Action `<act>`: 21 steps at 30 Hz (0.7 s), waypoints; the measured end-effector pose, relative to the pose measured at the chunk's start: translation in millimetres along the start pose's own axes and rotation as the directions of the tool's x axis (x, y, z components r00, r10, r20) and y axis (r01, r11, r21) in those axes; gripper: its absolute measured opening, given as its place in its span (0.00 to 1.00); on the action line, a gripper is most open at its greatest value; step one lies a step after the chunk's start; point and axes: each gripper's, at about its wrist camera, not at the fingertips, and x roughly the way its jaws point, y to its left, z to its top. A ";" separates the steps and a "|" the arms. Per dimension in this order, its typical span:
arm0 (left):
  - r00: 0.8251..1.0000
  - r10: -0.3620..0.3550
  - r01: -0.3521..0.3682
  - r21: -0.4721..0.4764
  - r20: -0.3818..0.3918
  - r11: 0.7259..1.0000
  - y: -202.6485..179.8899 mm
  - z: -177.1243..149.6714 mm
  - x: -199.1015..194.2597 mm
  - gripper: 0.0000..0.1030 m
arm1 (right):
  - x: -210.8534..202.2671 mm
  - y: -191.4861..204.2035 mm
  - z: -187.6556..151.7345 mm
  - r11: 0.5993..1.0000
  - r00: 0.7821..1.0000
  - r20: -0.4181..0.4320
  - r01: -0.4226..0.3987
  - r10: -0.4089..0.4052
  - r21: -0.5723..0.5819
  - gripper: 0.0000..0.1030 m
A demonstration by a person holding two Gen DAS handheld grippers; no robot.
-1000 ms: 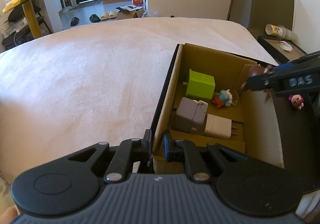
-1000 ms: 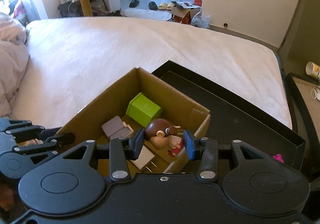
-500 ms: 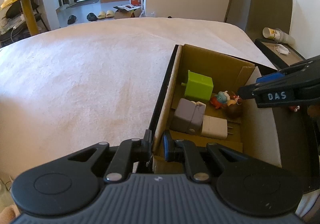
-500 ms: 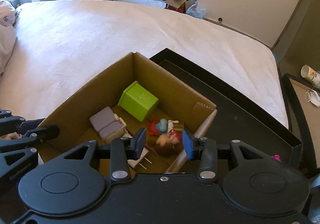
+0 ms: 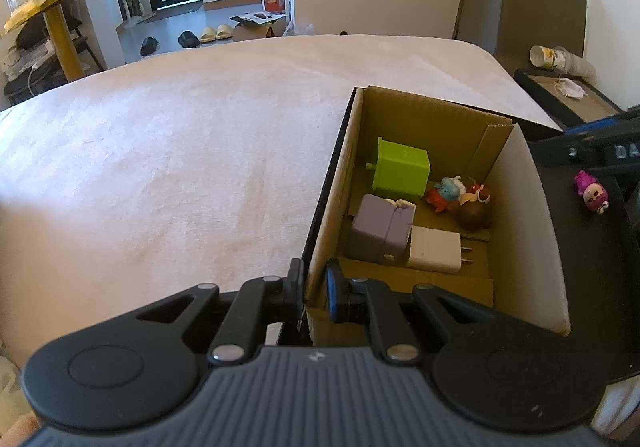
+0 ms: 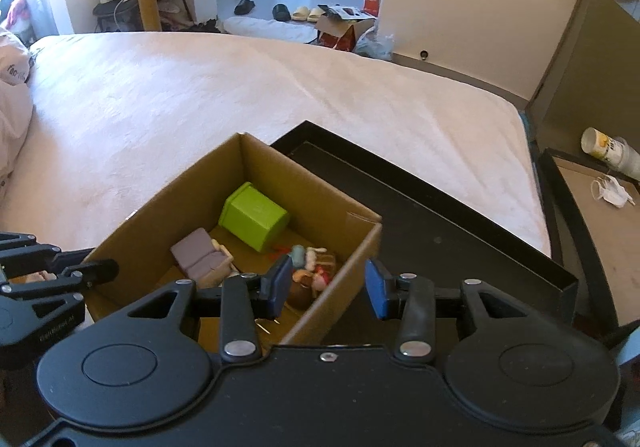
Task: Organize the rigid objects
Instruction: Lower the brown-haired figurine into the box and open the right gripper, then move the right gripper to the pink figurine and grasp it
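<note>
A cardboard box (image 5: 520, 215) sits in a black tray (image 6: 460, 231) on the bed. It holds a green cube (image 5: 402, 168), a grey block (image 5: 380, 231), a white charger (image 5: 434, 255), a blue-and-red figure (image 5: 446, 191) and a brown-haired doll (image 5: 474, 209). My left gripper (image 5: 314, 289) is shut on the box's near left wall. My right gripper (image 6: 326, 285) is open and empty above the box's right wall; the doll (image 6: 306, 287) lies below it. A pink figure (image 5: 592, 196) lies on the tray, right of the box.
The white bed (image 5: 180, 151) spreads left and ahead. A nightstand (image 6: 588, 215) with a cup (image 6: 608, 151) and a mask stands at the right. A pillow (image 6: 12, 87) lies far left. Shoes and boxes are on the floor beyond.
My right gripper opened and dropped the brown-haired doll into the box, then rose and drew back to the right. My left gripper kept its hold on the box wall.
</note>
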 end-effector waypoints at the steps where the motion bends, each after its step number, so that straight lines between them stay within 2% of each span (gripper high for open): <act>1: 1.000 0.005 -0.005 0.005 0.000 1.000 -0.7 -0.1 -0.2 0.10 | -1.6 -3.5 -1.8 1.000 1.000 0.001 0.000 0.000 0.006 0.40; 21: 0.996 0.090 -0.089 0.080 -0.001 0.993 -15.3 -0.7 0.5 0.11 | -6.8 -60.5 -35.4 0.995 1.000 0.013 -0.017 0.015 0.098 0.41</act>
